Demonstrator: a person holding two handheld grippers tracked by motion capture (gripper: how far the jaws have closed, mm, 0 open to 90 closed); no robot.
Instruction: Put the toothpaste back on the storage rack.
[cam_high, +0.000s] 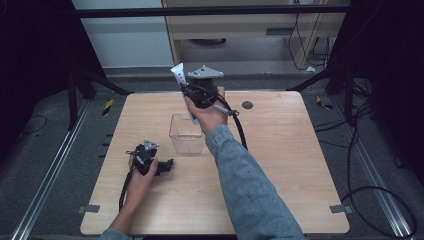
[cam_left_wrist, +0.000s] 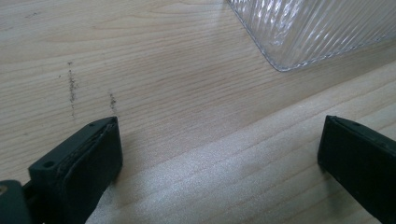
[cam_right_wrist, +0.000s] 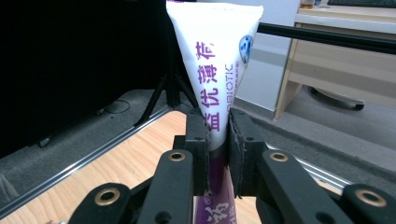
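Observation:
A white tube with purple lettering (cam_right_wrist: 215, 70) stands upright between my right gripper's (cam_right_wrist: 217, 140) jaws, which are shut on its middle. From above, that tube (cam_high: 178, 75) and the right gripper (cam_high: 192, 92) are raised behind and above a clear ribbed plastic container (cam_high: 186, 134) on the wooden table (cam_high: 280, 165). My left gripper (cam_high: 169, 164) lies low on the table, left of and in front of the container. Its jaws stand wide apart with bare wood between them, and a corner of the container (cam_left_wrist: 317, 32) shows ahead of the left gripper (cam_left_wrist: 219, 149).
A small dark round spot (cam_high: 247, 105) lies on the table's far right part. Black stand legs and cables sit on the floor around the table. A desk stands behind it.

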